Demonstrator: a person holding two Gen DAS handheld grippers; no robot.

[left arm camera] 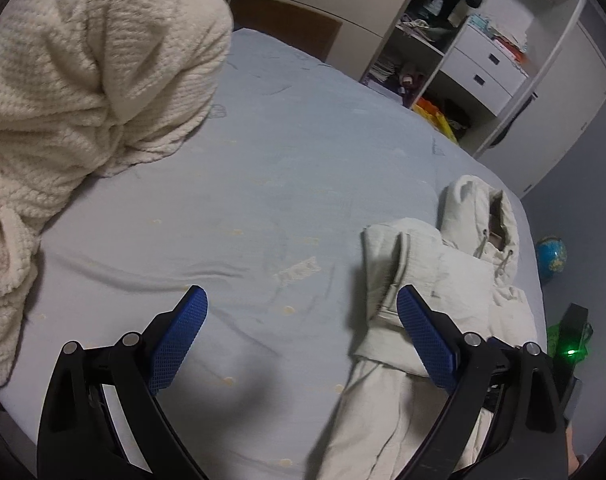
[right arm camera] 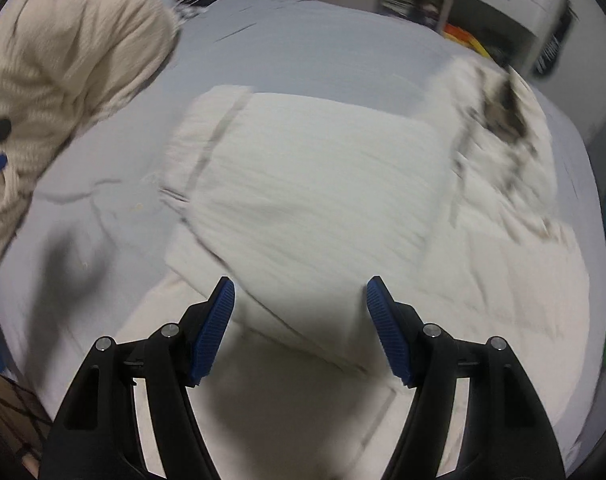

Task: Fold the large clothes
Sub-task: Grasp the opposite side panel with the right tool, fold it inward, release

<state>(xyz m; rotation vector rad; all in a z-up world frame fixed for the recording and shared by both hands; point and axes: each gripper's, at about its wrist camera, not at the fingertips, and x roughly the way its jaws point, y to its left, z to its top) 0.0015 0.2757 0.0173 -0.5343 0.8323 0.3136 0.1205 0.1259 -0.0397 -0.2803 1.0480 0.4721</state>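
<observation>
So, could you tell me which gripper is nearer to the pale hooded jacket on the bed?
Right. The right gripper hovers open directly over the hooded jacket. The left gripper, also open, is over bare bedsheet beside it, only its right finger overlapping the jacket.

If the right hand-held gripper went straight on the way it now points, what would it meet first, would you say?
Most likely the folded white jacket on the bed: it fills the view ahead of the open right hand-held gripper. The picture is blurred, so depth is uncertain.
</observation>
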